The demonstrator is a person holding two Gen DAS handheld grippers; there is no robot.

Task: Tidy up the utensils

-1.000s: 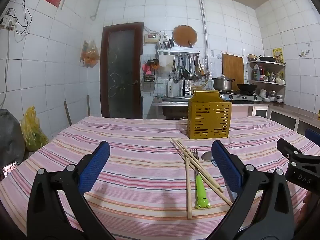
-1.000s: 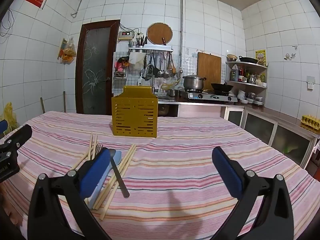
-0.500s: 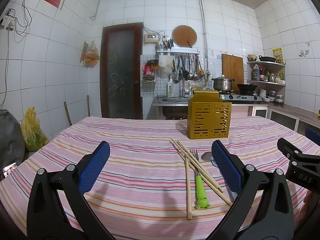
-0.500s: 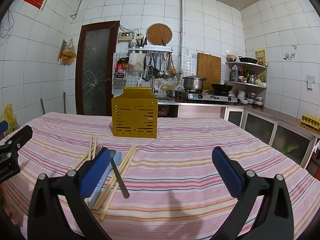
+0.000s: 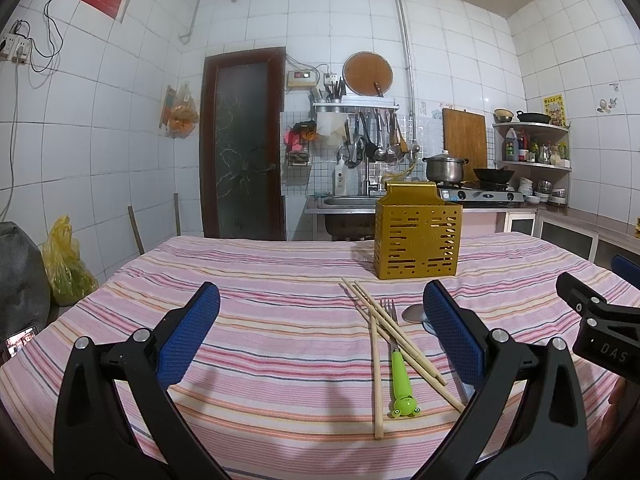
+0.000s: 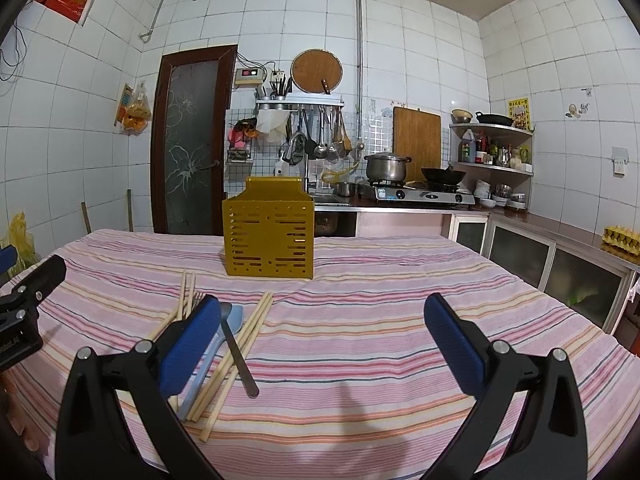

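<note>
Lettering "DAS" legible on the black right gripper seen from the left wrist view (other writing too small to read). Both wide open, holding nothing: left gripper and right above the striped pink tablecloth. Lying flat before the upright perforated yellow metal utensil holder: pale wooden chopsticks, green frog-handled fork, steel spoon, long axes toward holder, just inside left gripper's right finger.

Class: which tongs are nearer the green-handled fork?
Left. The fork lies between the left tongs' open tips toward the right one; the right tongs sit further right.
</note>
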